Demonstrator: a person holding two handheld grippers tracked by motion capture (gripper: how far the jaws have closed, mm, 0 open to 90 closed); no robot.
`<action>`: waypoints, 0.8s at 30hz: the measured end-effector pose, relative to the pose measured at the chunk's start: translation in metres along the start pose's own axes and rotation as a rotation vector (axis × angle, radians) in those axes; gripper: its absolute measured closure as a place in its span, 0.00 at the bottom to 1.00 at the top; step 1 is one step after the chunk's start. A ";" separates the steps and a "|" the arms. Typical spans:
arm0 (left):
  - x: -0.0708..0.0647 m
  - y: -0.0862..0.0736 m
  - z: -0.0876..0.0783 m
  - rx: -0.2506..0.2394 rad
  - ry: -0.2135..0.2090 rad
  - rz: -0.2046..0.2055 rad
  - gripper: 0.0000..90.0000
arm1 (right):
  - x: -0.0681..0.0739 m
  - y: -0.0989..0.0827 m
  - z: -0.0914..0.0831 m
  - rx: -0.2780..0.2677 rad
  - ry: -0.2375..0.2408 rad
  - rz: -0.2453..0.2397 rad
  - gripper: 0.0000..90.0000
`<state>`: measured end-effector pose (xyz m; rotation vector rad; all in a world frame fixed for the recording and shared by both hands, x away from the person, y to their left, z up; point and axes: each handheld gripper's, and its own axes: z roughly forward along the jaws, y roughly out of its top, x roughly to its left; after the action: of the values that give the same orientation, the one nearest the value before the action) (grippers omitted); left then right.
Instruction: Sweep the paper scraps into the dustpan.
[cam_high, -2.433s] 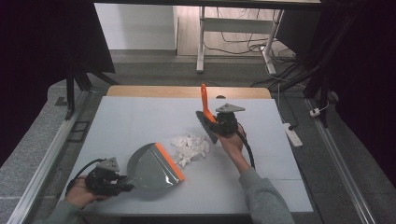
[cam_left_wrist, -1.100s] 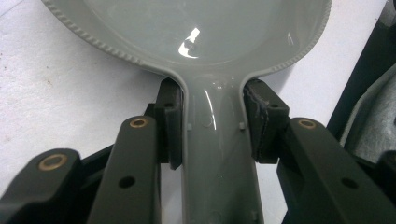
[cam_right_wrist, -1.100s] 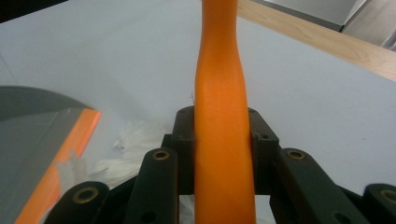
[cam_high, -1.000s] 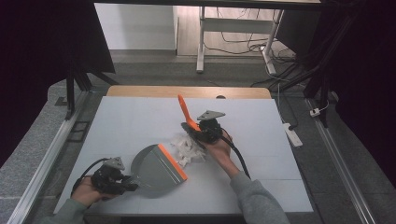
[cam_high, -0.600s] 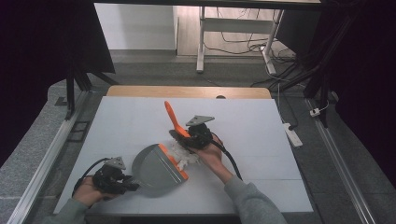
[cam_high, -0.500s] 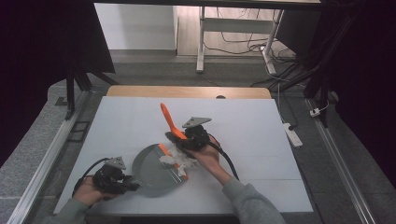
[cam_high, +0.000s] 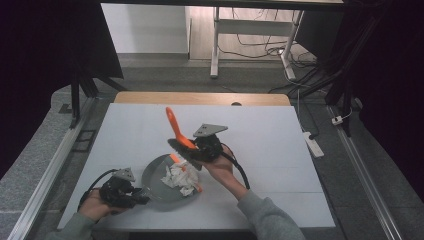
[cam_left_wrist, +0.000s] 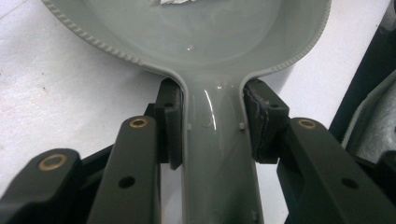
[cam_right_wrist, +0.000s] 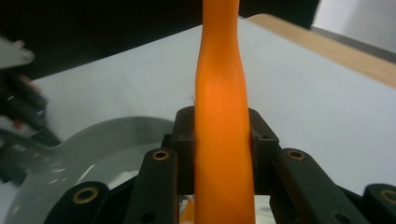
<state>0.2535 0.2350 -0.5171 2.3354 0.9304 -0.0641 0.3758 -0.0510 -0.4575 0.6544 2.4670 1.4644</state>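
A grey dustpan (cam_high: 152, 180) lies on the white table near the front left, with crumpled white paper scraps (cam_high: 178, 177) piled in it. My left gripper (cam_high: 139, 196) is shut on the pan's handle (cam_left_wrist: 212, 140); in the left gripper view both pads press on its sides. My right gripper (cam_high: 192, 146) is shut on a brush with an orange handle (cam_high: 173, 125) that slants up to the left. The brush's dark head (cam_high: 181, 150) hangs just over the pan's far lip. In the right gripper view the orange handle (cam_right_wrist: 222, 107) stands between the jaws, with the pan (cam_right_wrist: 102, 140) behind it.
The white table top (cam_high: 280, 150) stretches open to the right and far side, ending in a wooden strip (cam_high: 200, 98). A white power strip (cam_high: 313, 145) lies on the floor to the right. Metal rails run along both sides of the table.
My right gripper has carried the brush leftward and towards me, and the paper scraps that lay on the table now sit inside the dustpan. The left gripper and pan have stayed put.
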 end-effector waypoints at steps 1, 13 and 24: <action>0.000 0.000 0.000 0.000 0.001 0.000 0.68 | -0.006 0.000 -0.004 -0.010 -0.018 0.012 0.78; -0.001 0.001 0.000 -0.004 0.013 0.001 0.68 | -0.055 -0.005 -0.029 -0.054 -0.171 0.100 0.78; -0.001 0.001 0.001 -0.011 0.020 -0.008 0.68 | -0.078 -0.012 -0.033 -0.023 -0.242 0.110 0.78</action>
<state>0.2535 0.2333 -0.5171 2.3264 0.9471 -0.0391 0.4285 -0.1181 -0.4553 0.9175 2.2591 1.3585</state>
